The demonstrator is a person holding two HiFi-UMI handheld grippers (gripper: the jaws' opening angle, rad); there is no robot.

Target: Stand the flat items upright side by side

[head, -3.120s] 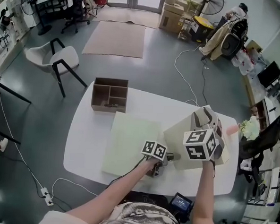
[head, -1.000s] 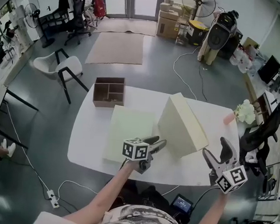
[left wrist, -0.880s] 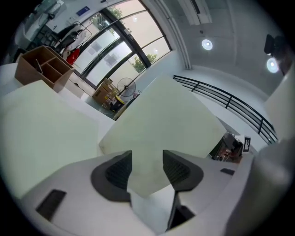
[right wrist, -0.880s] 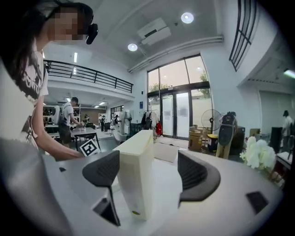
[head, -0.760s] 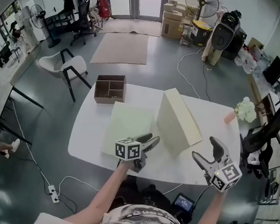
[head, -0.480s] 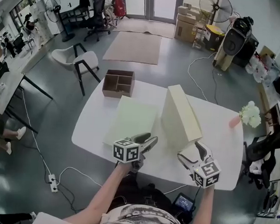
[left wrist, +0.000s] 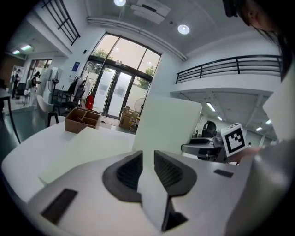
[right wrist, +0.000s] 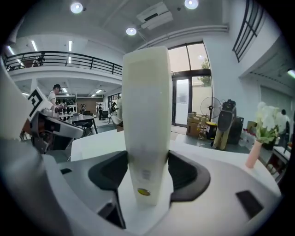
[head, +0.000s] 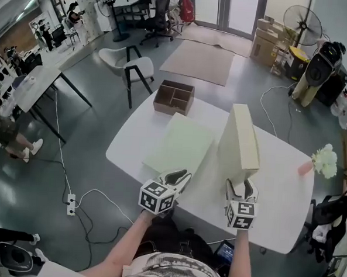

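A thick cream slab (head: 239,142) stands upright on its long edge on the white table (head: 275,194). Just left of it a thin pale green board (head: 182,144) lies flat. My right gripper (head: 241,189) straddles the slab's near end. In the right gripper view its jaws are closing and the pads (right wrist: 122,171) lie against both sides of the slab (right wrist: 145,115). My left gripper (head: 176,177) hovers at the green board's near edge, its jaws closing to a narrow gap. In the left gripper view nothing shows between them, and the board (left wrist: 87,147) lies off to the left.
A brown wooden organiser (head: 174,97) sits at the table's far left corner. A pink vase with white flowers (head: 321,161) stands at the right edge. Beyond the table are a white chair (head: 131,68), a rug and cables on the floor.
The right gripper came in from the table's right front corner to the slab's near end and narrowed around it. The left gripper's jaws narrowed. The slab, tilted three seconds ago, stands upright.
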